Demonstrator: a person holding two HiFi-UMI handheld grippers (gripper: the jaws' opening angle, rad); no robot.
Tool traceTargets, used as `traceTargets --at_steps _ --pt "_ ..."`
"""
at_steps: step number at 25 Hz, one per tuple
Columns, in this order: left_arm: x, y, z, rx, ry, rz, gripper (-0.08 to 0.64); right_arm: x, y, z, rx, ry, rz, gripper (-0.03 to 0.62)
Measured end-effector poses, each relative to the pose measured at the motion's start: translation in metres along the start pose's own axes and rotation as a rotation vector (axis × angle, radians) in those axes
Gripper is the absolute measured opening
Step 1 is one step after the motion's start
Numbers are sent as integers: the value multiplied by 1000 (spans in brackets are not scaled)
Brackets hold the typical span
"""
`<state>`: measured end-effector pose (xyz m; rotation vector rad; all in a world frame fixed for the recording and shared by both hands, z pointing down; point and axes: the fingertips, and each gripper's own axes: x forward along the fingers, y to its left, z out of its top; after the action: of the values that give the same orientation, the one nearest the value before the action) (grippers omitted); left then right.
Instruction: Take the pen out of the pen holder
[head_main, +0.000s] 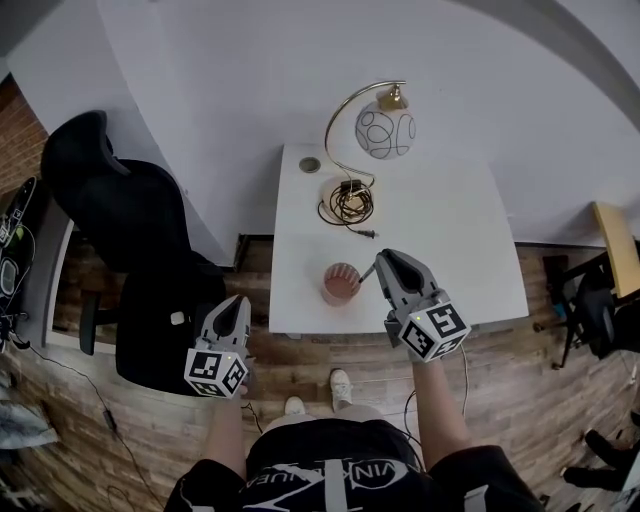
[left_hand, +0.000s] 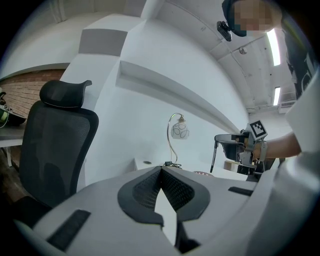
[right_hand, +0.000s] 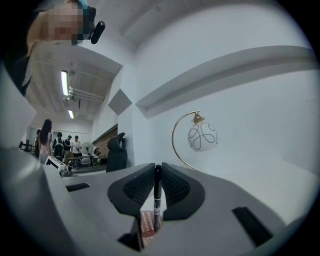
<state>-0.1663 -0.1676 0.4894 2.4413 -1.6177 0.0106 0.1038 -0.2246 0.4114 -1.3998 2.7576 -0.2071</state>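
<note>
The right hand-held gripper (head_main: 385, 262) pinches the pen (right_hand: 157, 195) upright over the holder (head_main: 341, 283), likely for a straight lift; the left hand-held gripper (head_main: 238, 305), pressed together, idles lower left.

Left gripper (left_hand: 161, 169) has fingers together; right gripper (left_hand: 218, 138) beyond holds a pen (left_hand: 214, 157) upright.

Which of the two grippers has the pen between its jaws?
The right gripper: its jaws are closed on the black pen at the pink pen holder. The left gripper is shut on nothing.
</note>
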Motion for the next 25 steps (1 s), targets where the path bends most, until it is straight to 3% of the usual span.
traceTargets --at_steps 25 --pt "6 -5 17 14 -24 -22 12 -51 -25 -4 0 -20 -130 52"
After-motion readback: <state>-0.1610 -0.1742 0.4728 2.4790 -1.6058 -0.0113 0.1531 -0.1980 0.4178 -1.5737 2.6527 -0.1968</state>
